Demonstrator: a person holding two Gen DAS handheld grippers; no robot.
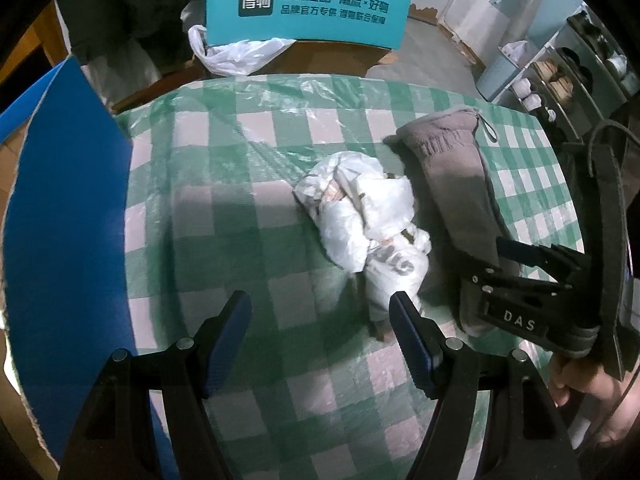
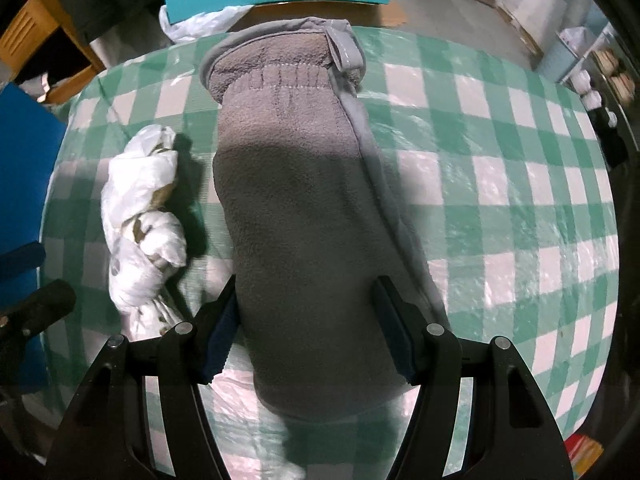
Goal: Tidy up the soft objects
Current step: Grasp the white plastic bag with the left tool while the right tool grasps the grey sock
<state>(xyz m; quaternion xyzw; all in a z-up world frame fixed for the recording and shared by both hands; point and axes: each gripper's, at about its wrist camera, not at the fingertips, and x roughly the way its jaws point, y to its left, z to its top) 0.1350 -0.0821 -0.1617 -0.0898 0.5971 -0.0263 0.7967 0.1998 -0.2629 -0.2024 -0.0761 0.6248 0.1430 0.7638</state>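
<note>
Your right gripper (image 2: 306, 332) straddles the near end of a grey fleece mitten (image 2: 296, 208); its jaws stand wide, the left pad touching the fleece, the right pad just beside it, so whether it truly grips you cannot tell from these views. The mitten is long and soft, matted grey pile with a stitched elastic cuff at the far end, a paler smooth edging down its right side and a small hanging loop (image 2: 346, 50) at the cuff; it lies flat on the green-and-white checked tablecloth (image 2: 500, 200), which is covered by clear plastic. Just to its left lies a crumpled white plastic bag (image 2: 140, 216) with brownish print, bunched into a lumpy bundle. Your left gripper (image 1: 320, 336) is spread wide and holds nothing; its right fingertip (image 1: 404, 312) sits at the near end of the bag; a blue board (image 1: 68, 240) stands at the table's left edge.
</note>
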